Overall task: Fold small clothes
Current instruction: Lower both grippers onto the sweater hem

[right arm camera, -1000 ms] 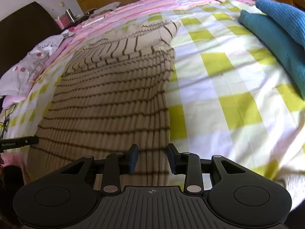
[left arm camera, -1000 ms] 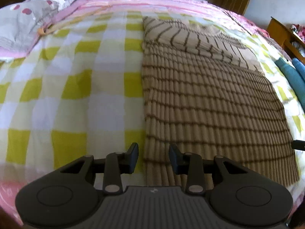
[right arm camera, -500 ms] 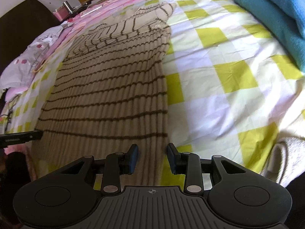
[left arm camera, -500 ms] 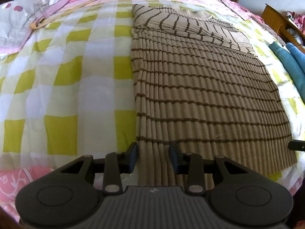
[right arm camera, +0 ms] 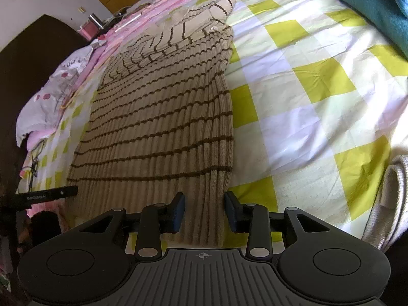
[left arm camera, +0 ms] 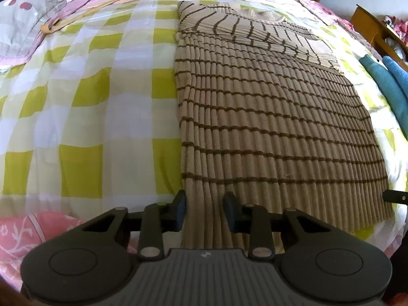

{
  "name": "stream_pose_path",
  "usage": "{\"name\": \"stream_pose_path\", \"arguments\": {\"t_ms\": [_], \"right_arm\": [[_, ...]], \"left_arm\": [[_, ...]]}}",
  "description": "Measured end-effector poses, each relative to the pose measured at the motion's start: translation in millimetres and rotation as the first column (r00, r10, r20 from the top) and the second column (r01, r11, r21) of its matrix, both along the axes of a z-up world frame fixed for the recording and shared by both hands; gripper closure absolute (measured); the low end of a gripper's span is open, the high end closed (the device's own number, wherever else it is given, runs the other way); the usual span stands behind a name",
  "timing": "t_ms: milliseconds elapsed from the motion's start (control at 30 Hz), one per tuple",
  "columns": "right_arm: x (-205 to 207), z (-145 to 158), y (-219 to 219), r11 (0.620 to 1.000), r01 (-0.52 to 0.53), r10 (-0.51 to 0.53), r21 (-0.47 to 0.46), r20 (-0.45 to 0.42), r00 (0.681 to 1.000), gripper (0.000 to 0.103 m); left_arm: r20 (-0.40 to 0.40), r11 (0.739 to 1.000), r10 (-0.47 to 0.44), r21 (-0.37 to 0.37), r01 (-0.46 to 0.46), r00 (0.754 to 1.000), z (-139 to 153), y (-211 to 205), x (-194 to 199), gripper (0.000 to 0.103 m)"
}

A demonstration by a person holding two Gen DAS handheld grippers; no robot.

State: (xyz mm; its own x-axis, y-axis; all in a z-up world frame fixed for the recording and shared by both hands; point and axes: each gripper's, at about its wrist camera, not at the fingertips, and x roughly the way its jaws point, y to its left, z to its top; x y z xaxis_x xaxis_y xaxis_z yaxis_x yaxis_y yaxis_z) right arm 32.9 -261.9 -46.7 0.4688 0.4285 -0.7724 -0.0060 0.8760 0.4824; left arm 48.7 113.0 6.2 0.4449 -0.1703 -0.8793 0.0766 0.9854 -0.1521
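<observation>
Tan striped sweater (left arm camera: 267, 127) is lying flat, sleeves tucked in. My left tool (left arm camera: 205, 210) is closing around its near hem; my right tool (right arm camera: 204, 210) is waiting narrow around its corner. Folding it over is left.

Sweater (left arm camera: 267, 127) flat on bedspread (left arm camera: 89, 89), pillow (left arm camera: 23, 25) far left, towels (right arm camera: 369, 5) right.

White lettering runs along the black bar-shaped finger of the left gripper (right arm camera: 47, 195) at the left edge of the right wrist view, too small to read with certainty. The grey-and-white pillowcase with red spots (left arm camera: 30, 12) bears large dark letters, only partly visible and unreadable.
</observation>
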Motion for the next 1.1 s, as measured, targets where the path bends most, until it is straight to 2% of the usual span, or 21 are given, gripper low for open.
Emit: {"name": "stream_pose_path", "arguments": {"t_ms": [167,433,567,700,1100], "right_arm": [[-1,-1,-1,1.000,0.006,-0.006,0.029,0.007,1.000,0.068],[-5,-2,1,1.000,0.008,-0.008,0.019,0.030,1.000,0.069],[-7,-2,1,1.000,0.013,-0.014,0.019,0.037,0.999,0.070],[-9,-2,2,1.000,0.016,-0.016,0.000,0.048,0.999,0.078],[-13,-3,5,1.000,0.018,-0.018,-0.008,0.072,0.997,0.077]], "left_arm": [[0.008,1.000,-0.011,0.014,0.010,1.000,-1,-2,-1,0.068],[0.025,0.999,-0.030,0.044,0.029,0.999,-2,-7,-4,0.068],[0.035,0.997,-0.042,0.069,0.039,0.999,-1,-11,-5,0.068],[0.041,0.995,-0.054,0.084,0.050,0.998,-1,-14,-6,0.068],[0.054,0.988,-0.094,0.126,0.087,0.994,-2,-21,-12,0.068]]}}
